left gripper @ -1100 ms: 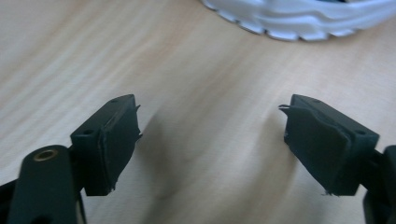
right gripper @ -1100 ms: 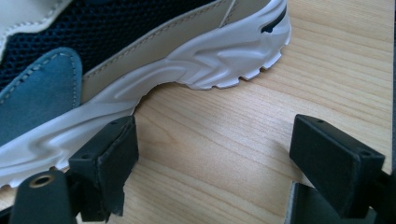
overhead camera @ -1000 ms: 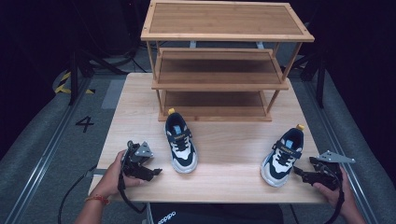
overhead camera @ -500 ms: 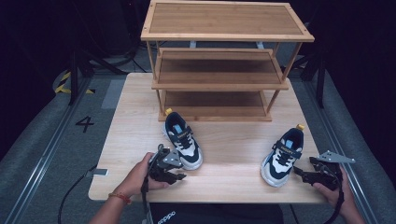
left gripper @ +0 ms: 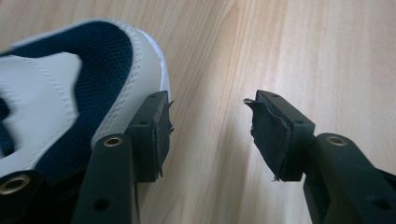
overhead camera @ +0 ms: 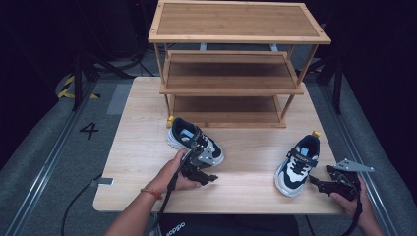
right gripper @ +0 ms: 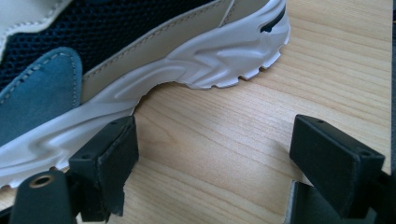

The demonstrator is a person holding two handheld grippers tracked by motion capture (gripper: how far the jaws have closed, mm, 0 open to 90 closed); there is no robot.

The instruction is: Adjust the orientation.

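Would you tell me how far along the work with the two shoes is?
Done: nothing; the rack holds no shoe. In hand: the left gripper, jaws just opening and empty, is at the left shoe. Left: the right shoe beside the open right gripper.

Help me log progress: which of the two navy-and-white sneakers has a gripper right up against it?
The left navy-and-white sneaker, nearer the wooden shelf rack: the left gripper sits at its toe, jaws apart. The right sneaker lies clear of the right gripper.

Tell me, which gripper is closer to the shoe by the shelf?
Left. The left gripper sits right at the toe of that shoe, jaws apart with only table between them. The right gripper is far across the table, beside the other shoe.
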